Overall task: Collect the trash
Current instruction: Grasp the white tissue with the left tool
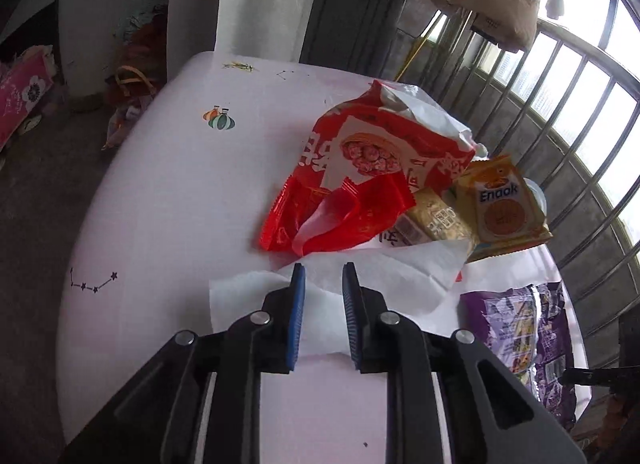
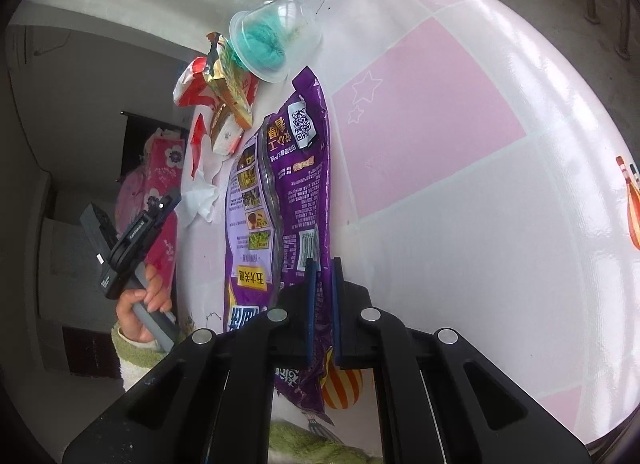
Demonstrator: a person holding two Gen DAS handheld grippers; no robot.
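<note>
Right claw (image 2: 323, 260) pinches the purple bag (image 2: 280, 191); the tipped clear cup (image 2: 276, 39) holds teal fluff, perhaps yarn.

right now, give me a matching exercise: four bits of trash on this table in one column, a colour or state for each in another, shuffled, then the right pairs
Things:
1. purple snack bag
2. clear plastic cup
3. white tissue
4. big red bag

States:
A. lies flat under the tips of the left hand-held gripper, jaws apart and not pinching it
B. torn open at the top, white inside showing
C. on its side, with something teal inside
D. one edge pinched in the shut right hand-held gripper

Pairs: 1-D, 2-C, 3-A, 4-B
</note>
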